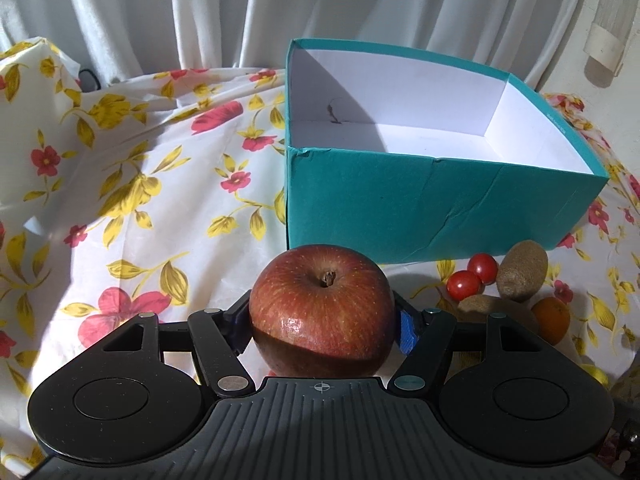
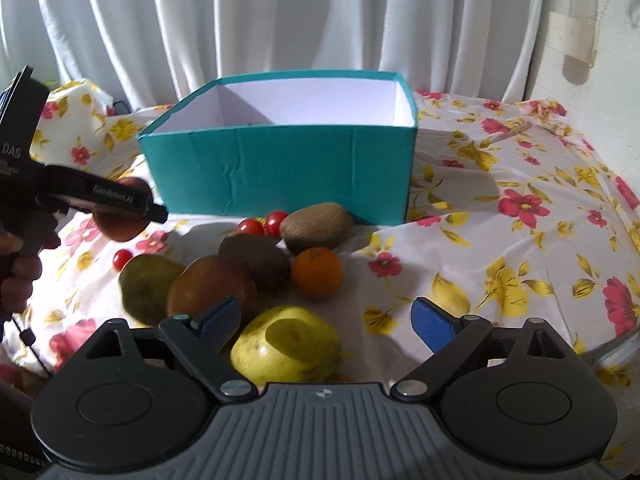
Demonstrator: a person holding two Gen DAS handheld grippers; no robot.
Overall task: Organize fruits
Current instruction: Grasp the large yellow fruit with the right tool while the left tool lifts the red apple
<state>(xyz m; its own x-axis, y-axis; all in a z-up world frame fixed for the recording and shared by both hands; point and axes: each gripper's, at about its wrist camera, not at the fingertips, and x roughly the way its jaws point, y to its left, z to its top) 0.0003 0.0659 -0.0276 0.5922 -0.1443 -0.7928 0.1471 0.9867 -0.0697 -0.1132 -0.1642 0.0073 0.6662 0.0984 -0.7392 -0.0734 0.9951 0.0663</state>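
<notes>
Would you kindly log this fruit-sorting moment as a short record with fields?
left tool: shut on the red apple, held off the cloth
right tool: open, holding nothing, yellow-green apple just below it
teal box: open top, no fruit visible inside
loose fruit on floral tablecloth: orange, kiwis, cherry tomatoes, other fruit
fruit placed in box: none yet

- White curtains (image 2: 280, 20) hang in folds behind the table.
- A floral tablecloth (image 2: 500, 240), red and yellow on white, lies creased in hard sunlight.
- A cream wall (image 2: 592, 40) stands at right.
</notes>
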